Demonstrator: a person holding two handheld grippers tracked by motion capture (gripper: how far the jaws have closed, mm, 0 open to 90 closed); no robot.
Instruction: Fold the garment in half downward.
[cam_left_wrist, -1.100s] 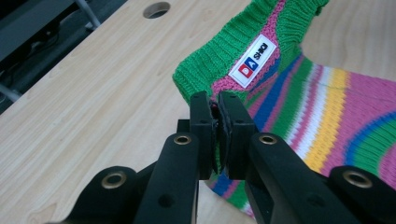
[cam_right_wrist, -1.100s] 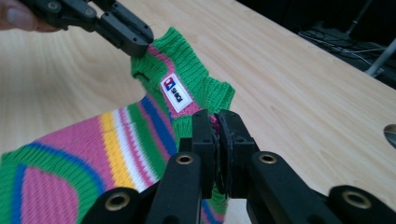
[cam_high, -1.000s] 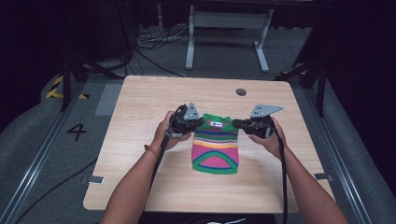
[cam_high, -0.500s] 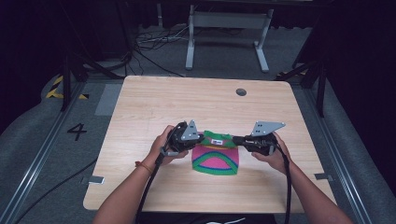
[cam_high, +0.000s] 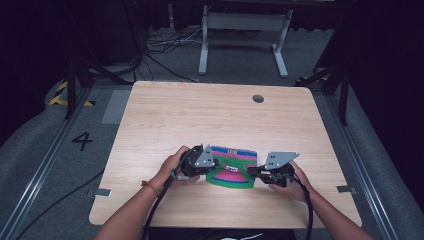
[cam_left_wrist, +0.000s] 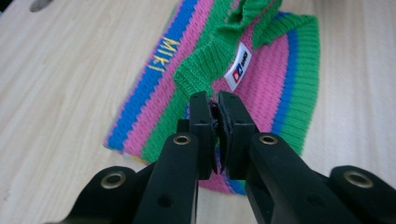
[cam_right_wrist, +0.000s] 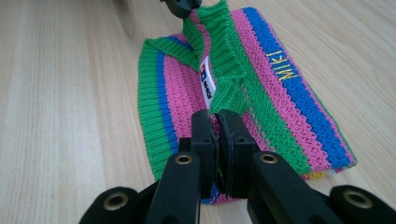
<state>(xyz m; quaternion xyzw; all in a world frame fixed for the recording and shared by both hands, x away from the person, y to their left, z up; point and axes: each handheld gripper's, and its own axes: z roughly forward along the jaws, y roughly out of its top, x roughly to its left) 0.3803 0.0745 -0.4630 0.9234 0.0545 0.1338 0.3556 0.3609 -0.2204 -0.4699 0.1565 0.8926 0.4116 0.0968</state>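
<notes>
High view: at the near middle of the table (cam_high: 165, 115), the left claw (cam_high: 214, 165) pinches the striped knit garment (cam_high: 231, 167) at its left edge; the right claw (cam_high: 251, 171) pinches the opposite edge. Its green hem is folded over pink, blue and green stripes; a white label (cam_left_wrist: 237, 67) shows.

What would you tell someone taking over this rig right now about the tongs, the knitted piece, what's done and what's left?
Left tongs: shut on the striped knit garment, pinching its green ribbed edge.
Right tongs: shut on the same green edge from the opposite side.
Garment: lies on the wooden table near the person's edge; the pinched edge is folded over the body, with the white label and yellow "MIKI" lettering showing.
Done: the fold looks well advanced.
Left: probably lay the edge flat, open both tongs, then check that the fold holds.
</notes>
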